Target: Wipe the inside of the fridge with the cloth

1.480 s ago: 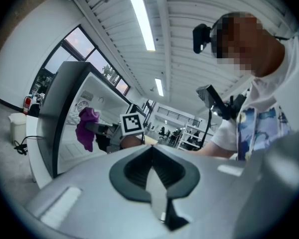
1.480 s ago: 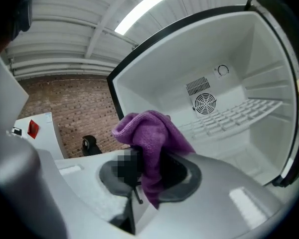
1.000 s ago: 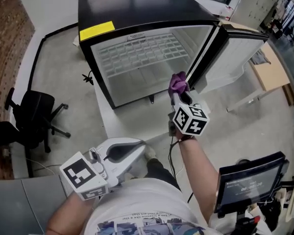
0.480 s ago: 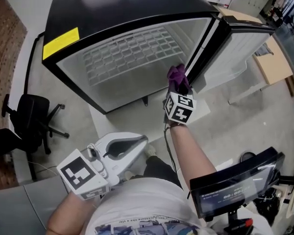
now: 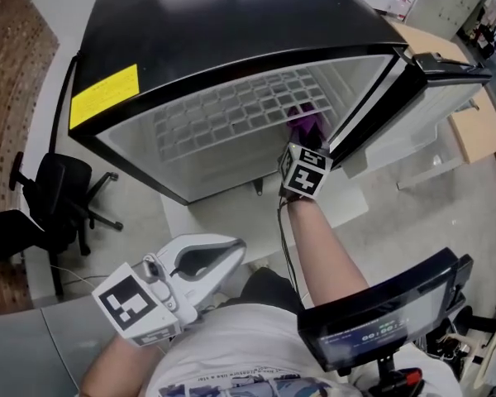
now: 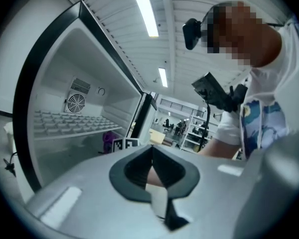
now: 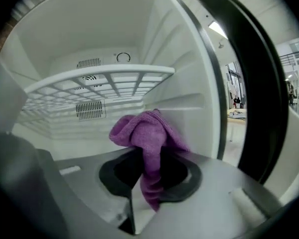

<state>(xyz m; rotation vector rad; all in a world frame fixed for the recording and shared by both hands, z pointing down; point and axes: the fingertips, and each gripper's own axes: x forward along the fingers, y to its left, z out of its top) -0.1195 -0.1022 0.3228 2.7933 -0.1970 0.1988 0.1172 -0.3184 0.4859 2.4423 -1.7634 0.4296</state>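
Only its own view shows right gripper point(image 7: 148, 176) clamping cloth point(image 7: 147, 131) inside fridge point(image 7: 189, 83).

My right gripper point(image 7: 148, 183) has its grey jaws pinched together on a purple fleecy cloth point(image 7: 145, 133). The cloth's bunched top rises above the jaws and a narrow tail hangs down between them. I am inside the white plastic fridge compartment point(image 7: 65, 29). A white wire grid shelf point(image 7: 104, 78) runs across above the cloth, and a slatted vent grille point(image 7: 90, 110) sits on the back wall below that shelf. The ribbed white side wall point(image 7: 187, 88) stands just right of the cloth; I cannot tell whether they touch. Further right curves the black fridge front frame point(image 7: 251, 83).
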